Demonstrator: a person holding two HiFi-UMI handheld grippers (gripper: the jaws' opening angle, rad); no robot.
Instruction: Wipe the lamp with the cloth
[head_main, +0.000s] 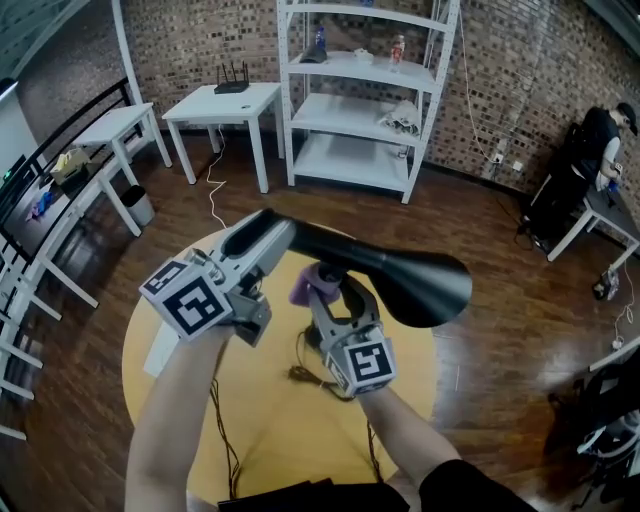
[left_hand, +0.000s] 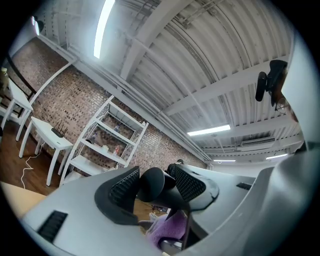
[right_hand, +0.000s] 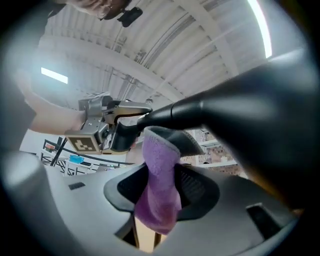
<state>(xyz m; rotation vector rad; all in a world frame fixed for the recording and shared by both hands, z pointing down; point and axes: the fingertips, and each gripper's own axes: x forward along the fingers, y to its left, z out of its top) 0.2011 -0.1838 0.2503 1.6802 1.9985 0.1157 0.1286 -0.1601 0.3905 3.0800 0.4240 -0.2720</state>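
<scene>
A black lamp (head_main: 400, 280) with a cone shade is held up over the round yellow table (head_main: 260, 430). My left gripper (head_main: 268, 232) is shut on its thin neck. In the left gripper view both ribbed pads press the round black stem (left_hand: 150, 181). My right gripper (head_main: 338, 292) sits just under the lamp, jaws apart. A purple cloth (head_main: 303, 287) hangs between them, its top draped over a dark part of the lamp. In the right gripper view the cloth (right_hand: 159, 185) droops loosely past the pads, with the shade (right_hand: 250, 110) above right.
A dark cable (head_main: 300, 375) trails across the table below the grippers. A white shelf rack (head_main: 360, 100) and white side tables (head_main: 225, 105) stand at the back by the brick wall. A person (head_main: 600, 150) sits at a desk far right.
</scene>
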